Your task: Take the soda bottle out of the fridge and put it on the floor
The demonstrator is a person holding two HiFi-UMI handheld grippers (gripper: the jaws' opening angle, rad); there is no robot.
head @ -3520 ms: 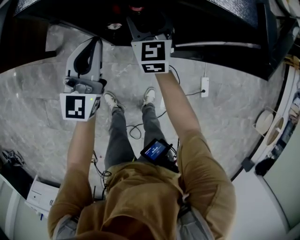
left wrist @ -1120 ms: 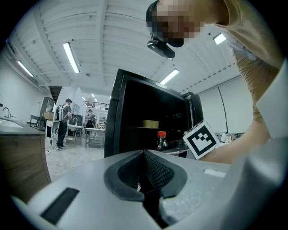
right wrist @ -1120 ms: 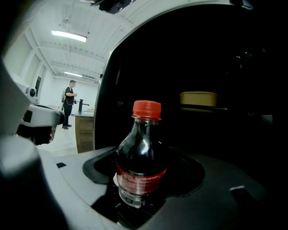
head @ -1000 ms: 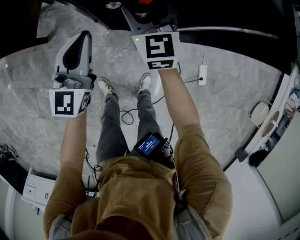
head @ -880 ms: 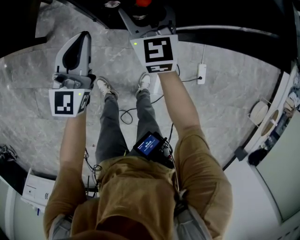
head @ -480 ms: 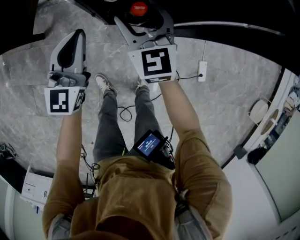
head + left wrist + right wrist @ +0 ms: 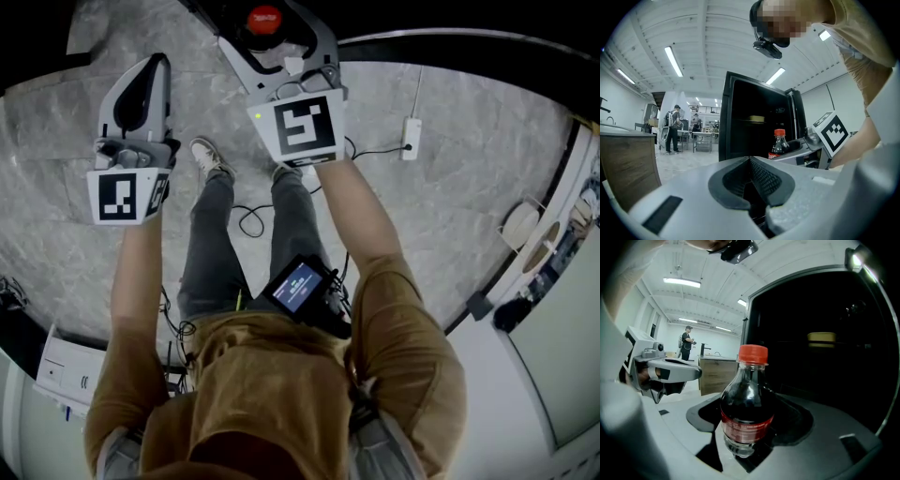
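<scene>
Right claw (image 7: 742, 448) grips round, dark plastic soda bottle (image 7: 746, 404), red cap (image 7: 753, 354); left claw (image 7: 750, 161) clenched empty, ridged pads (image 7: 765, 180) together.

Head view looks down; both gripper views face the fridge (image 7: 754, 126)

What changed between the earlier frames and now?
The right gripper, shut on the soda bottle, has drawn back from the fridge toward the person, so the red cap now shows fully. The left gripper drifted slightly left. Unchanged: the grip on the bottle; left jaws shut, empty.
</scene>
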